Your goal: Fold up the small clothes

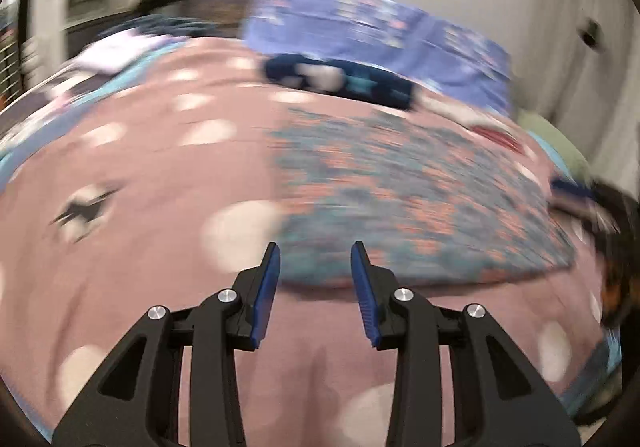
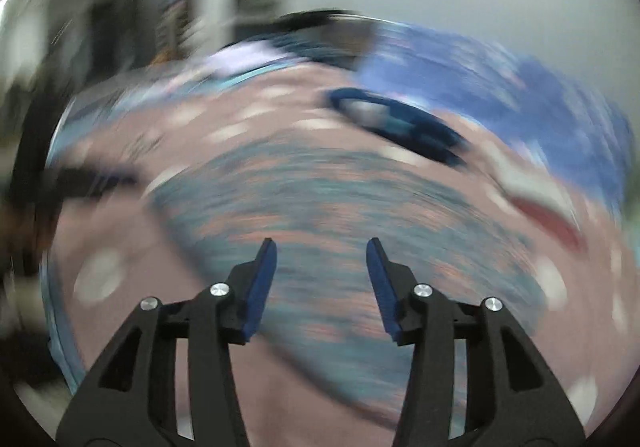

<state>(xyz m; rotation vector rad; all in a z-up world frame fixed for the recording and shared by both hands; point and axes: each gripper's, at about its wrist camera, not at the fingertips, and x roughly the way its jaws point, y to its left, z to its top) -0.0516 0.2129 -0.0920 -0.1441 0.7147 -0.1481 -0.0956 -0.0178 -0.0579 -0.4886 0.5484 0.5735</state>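
Note:
A small teal garment with a pink pattern (image 1: 416,207) lies flat on a pink blanket with white spots (image 1: 140,187). Both views are motion-blurred. My left gripper (image 1: 316,251) is open and empty, above the garment's near left edge. In the right wrist view the same garment (image 2: 340,207) fills the middle, and my right gripper (image 2: 322,247) is open and empty above it. A dark navy folded piece with white and teal shapes (image 1: 340,81) lies beyond the garment, and also shows in the right wrist view (image 2: 400,123).
A purple-blue patterned cloth (image 1: 380,31) lies at the back of the bed. A lilac cloth (image 1: 120,51) sits at the back left. A red and white item (image 1: 496,135) lies right of the garment. White walls stand behind.

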